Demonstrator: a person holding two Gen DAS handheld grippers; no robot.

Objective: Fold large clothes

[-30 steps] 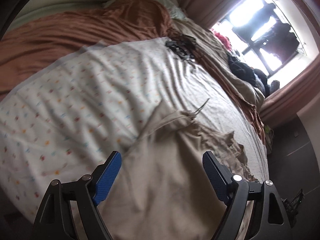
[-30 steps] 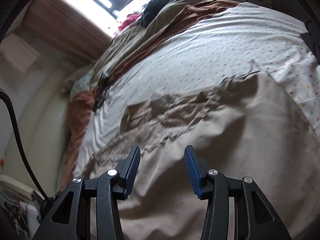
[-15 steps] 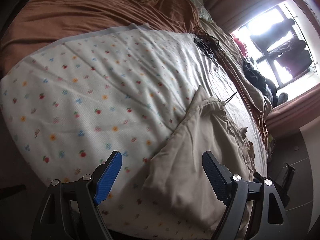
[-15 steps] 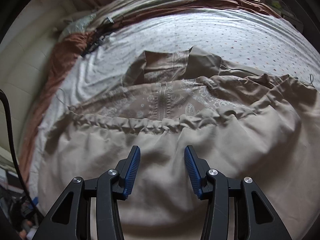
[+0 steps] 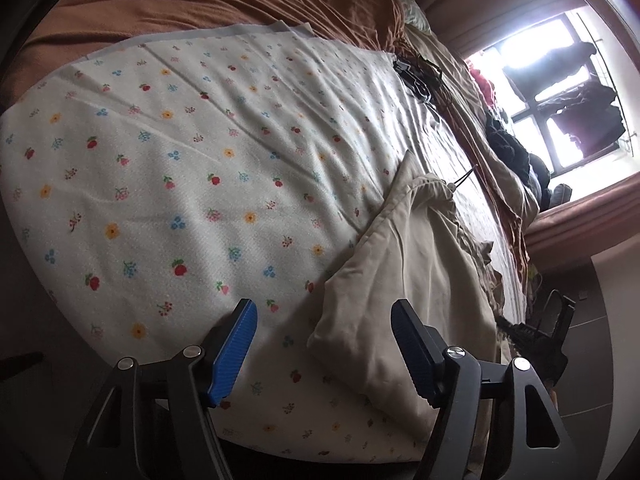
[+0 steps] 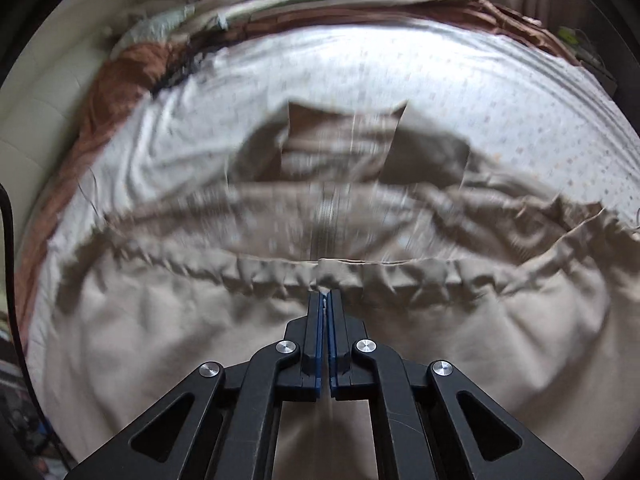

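Starting at the left of your left wrist view: the far edge fades into dark lens border, so you can't tell what's past the brown blanket (image 5: 168, 4) up in the upper left. Below it the flowered sheet (image 5: 192, 168) fills most of the frame. Your left gripper (image 5: 324, 320) is spread wide at the bottom, nothing between the blue pads, hovering over the sheet and the near corner of the beige garment (image 5: 412, 280). That garment sits lower right of centre, bunched up, with a thin drawstring (image 5: 464, 178) poking out at its top end. A dark tangle (image 5: 418, 76) lies near the sheet's top edge; too small to say what it is. The window (image 5: 556, 92) at the upper right is blown out, and the dark clothes heap (image 5: 512, 148) in front of it is just a silhouette. A black object (image 5: 540, 340) shows at the lower right, cut off by the garment's edge.

In your right wrist view almost everything is motion-blurred, so the patterned inner part is mush. The beige garment (image 6: 200, 320) spreads across the lower half, with a gathered seam (image 6: 400, 276) running left to right. Your right gripper (image 6: 325, 294) is clenched on a pinch of that fabric right at the seam, bottom centre. At the far left edge a black cable (image 6: 10, 248) is cut off.
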